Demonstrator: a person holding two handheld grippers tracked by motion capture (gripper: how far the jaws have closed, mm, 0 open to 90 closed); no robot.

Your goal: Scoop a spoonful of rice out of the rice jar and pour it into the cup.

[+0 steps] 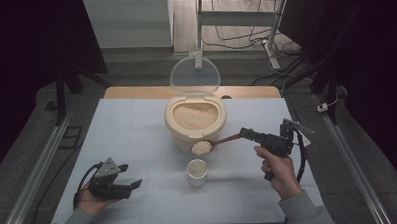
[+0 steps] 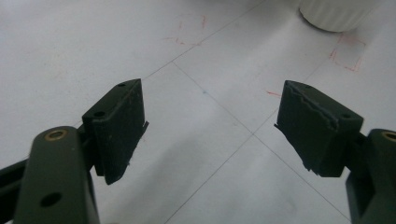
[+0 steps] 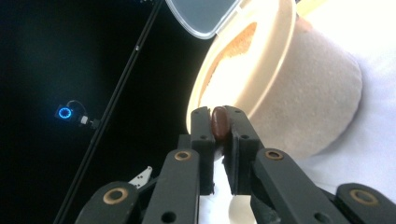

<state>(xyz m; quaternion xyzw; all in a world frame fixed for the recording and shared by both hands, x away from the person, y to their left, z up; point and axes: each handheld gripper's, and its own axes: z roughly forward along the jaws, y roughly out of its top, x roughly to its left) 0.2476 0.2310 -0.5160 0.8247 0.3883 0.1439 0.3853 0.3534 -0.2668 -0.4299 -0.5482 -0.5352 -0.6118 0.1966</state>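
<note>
A cream rice container (image 1: 195,123) stands at the table's middle with its clear lid (image 1: 194,75) swung up and rice inside. My right gripper (image 1: 247,134) is shut on the handle of a brown wooden spoon (image 1: 222,140), whose bowl, heaped with rice (image 1: 202,148), hangs in front of the container and just above a small white cup (image 1: 197,172). In the right gripper view the spoon handle (image 3: 219,122) sits pinched between the jaws, with the container (image 3: 299,107) behind. My left gripper (image 1: 133,187) rests at the front left, open and holding nothing. The cup's base (image 2: 337,14) shows ahead of it.
The table (image 1: 137,139) has a pale cover with thin grid lines and faint red marks (image 2: 348,51). Metal rails (image 1: 43,157) run along both sides. Beyond the far edge are a desk frame (image 1: 271,34) and cables on the floor.
</note>
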